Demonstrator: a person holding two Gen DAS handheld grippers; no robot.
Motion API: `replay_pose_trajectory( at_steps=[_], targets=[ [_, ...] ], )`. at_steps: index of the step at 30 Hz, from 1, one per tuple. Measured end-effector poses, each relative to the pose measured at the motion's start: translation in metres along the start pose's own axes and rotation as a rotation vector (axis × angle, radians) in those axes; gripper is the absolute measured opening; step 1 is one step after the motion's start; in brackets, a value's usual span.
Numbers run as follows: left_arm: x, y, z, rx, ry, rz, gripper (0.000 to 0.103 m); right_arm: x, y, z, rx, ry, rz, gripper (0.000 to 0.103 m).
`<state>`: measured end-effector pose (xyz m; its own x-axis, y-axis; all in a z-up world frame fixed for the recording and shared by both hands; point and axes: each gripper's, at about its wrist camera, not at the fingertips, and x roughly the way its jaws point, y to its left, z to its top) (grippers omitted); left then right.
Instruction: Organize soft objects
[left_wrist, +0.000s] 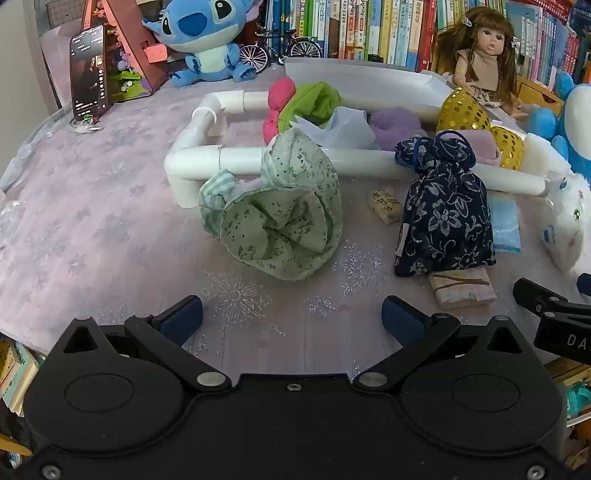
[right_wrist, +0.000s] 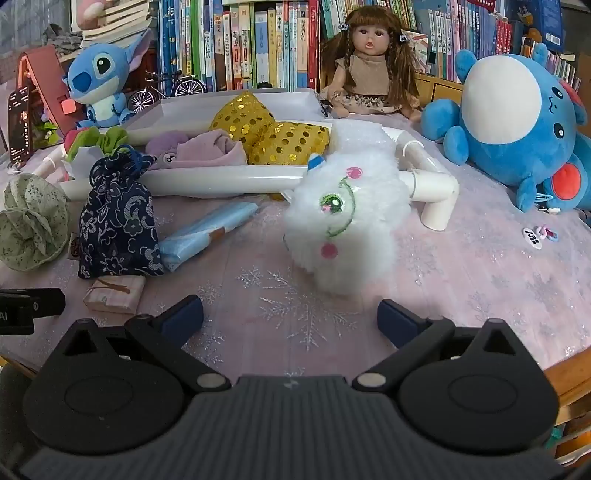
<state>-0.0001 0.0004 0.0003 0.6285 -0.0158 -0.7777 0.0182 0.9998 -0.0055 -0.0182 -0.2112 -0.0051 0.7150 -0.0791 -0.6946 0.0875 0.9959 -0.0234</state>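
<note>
Now we tilt both grippers down over the pink snowflake-patterned bench (left_wrist: 110, 229), fingers spread wide and empty. Our left gripper (left_wrist: 291, 314) faces one pale green floral fabric bundle (left_wrist: 284, 218), leaning on the white pipe frame (left_wrist: 207, 162). Our right gripper (right_wrist: 290, 314) faces one fluffy white plush toy (right_wrist: 347, 214), also against that frame. Between them stands one navy floral drawstring pouch (right_wrist: 118, 221). Two gold sequined cushions (right_wrist: 266, 136) lie inside the frame.
</note>
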Motion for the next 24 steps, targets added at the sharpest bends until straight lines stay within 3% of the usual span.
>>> replay_pose_trajectory(
  at_steps=[24],
  targets=[
    [-0.0001, -0.0002, -0.0004, 0.005, 0.003, 0.007, 0.103, 0.0011, 0.0006, 0.0013, 0.003, 0.018, -0.003, 0.103]
  ],
)
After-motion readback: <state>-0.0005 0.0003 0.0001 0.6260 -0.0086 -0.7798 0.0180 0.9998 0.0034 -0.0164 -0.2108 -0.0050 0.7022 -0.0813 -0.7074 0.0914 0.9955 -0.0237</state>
